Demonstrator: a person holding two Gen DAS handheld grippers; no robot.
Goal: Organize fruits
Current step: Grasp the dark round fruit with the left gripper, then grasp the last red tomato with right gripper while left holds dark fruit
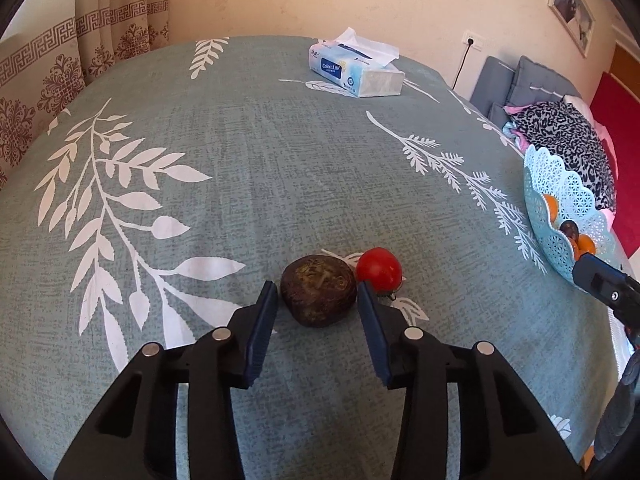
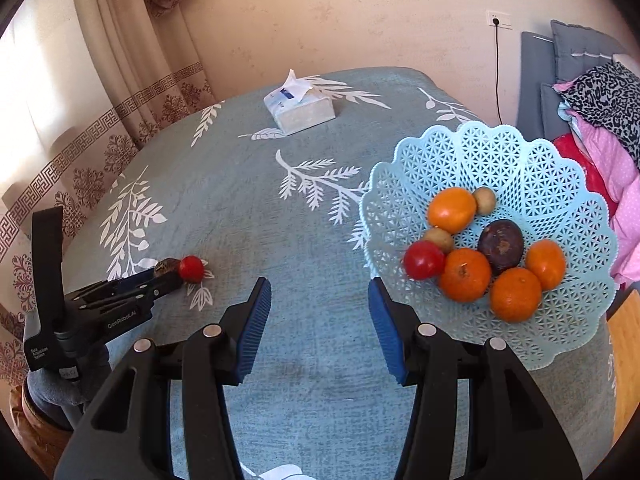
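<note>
**Dark brown fruit sitting between my left fingers**

Brown and wrinkled, a round fruit [image 1: 318, 290] is lying on the teal leaf-print tablecloth [image 1: 248, 184] right between the tips of my left gripper [image 1: 318, 300]. My blue pads are flanking it narrowly on both sides, and I am seeing a thin gap on each side, so I am not yet pressing on it. A red tomato [image 1: 379, 269] is resting just beyond my right-hand finger, almost touching the brown fruit.

My right gripper [image 2: 320, 300] is hanging over bare cloth with its jaws moderately apart and holding nothing. Just to its right, the pale blue lattice basket [image 2: 560, 184] is sitting with fruit inside: three mandarins, a larger orange [image 2: 452, 210], a second tomato [image 2: 424, 260], a dark purple passion fruit [image 2: 501, 245] and two small tan fruits. Far ahead of both grippers, a tissue box [image 1: 356, 72] is lying near the table's far edge.
</note>
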